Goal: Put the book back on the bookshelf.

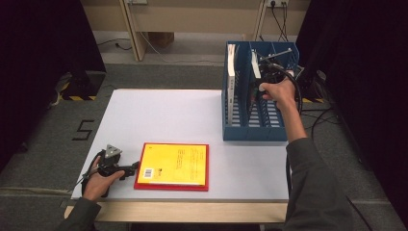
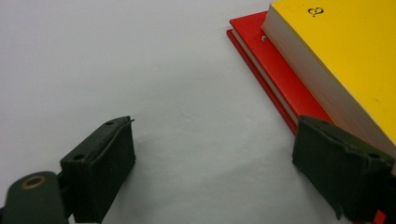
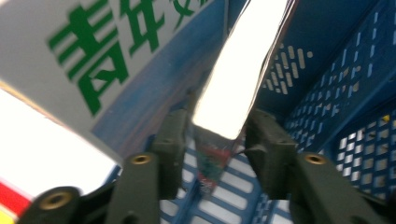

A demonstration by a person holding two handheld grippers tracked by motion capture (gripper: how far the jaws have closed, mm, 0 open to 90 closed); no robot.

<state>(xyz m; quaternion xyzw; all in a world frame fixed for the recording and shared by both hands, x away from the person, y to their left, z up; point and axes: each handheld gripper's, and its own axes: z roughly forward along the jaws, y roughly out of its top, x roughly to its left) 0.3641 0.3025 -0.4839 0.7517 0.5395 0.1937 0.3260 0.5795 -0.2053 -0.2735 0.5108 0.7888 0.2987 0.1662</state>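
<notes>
Blue file rack [image 1: 240,125], three compartments, stood at the far right of the white worktop [image 1: 168,115]. Left compartment: one white book [image 1: 231,72], upright. Middle compartment: one thin book [image 3: 243,70], upright, set between the pads of the right claw [image 3: 219,149]; a gap is seen on each side, so it is not gripped. Yellow book [image 1: 175,164] laid on a red book [image 1: 144,185] at the near edge. Left claw [image 2: 215,168] held wide, empty, resting beside them.

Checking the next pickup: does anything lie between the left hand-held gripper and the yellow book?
Nothing visible does. The left hand-held gripper sits open on bare table, one jaw already beside the yellow book stacked on the red book.
</notes>
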